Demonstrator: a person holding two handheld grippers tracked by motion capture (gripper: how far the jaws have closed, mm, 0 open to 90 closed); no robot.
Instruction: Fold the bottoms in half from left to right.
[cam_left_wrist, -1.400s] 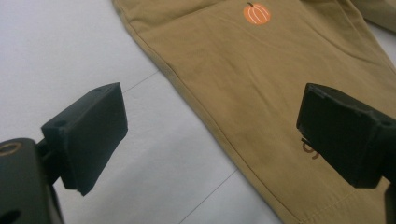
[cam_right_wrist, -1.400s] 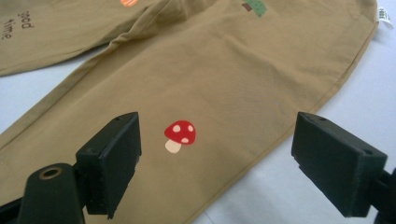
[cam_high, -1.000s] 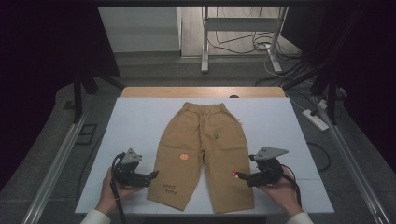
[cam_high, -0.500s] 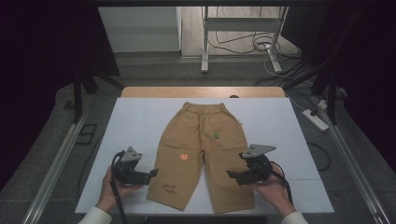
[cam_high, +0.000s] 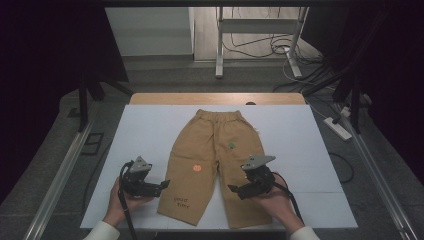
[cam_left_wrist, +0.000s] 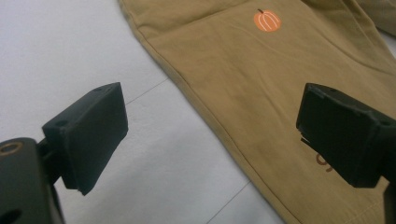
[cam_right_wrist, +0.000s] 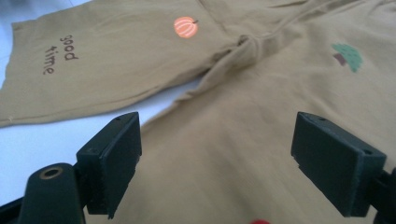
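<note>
A pair of tan pants (cam_high: 212, 157) lies flat on the white tabletop (cam_high: 310, 150). The waist end points away from the person, and the two legs point toward the person. The pants are spread out in the middle of the tabletop.

On the pants there is a small orange pumpkin (cam_high: 197, 168), a little green tree (cam_high: 232, 145) and the brown words "good time" (cam_high: 183, 202). The pumpkin and the words are on the leg at the person's left side. The tree is higher up, on the other leg.

The left tongs (cam_high: 162, 186) sit just beside the outer edge of the pants leg with the words on it. Their tips point at that edge, near the words. In the left gripper view the two black jaws are wide apart. One jaw is over the white tabletop and the other is over the tan cloth, with the pants edge running between them. They hold nothing.

The right tongs (cam_high: 234, 189) are over the other pants leg, near its lower part. In the right gripper view the jaws are wide apart too, with tan cloth between them, and they hold nothing.

A hand (cam_high: 120, 207) holds the left tongs, and another hand (cam_high: 272, 202) holds the right tongs, both at the near side of the pants.
</note>
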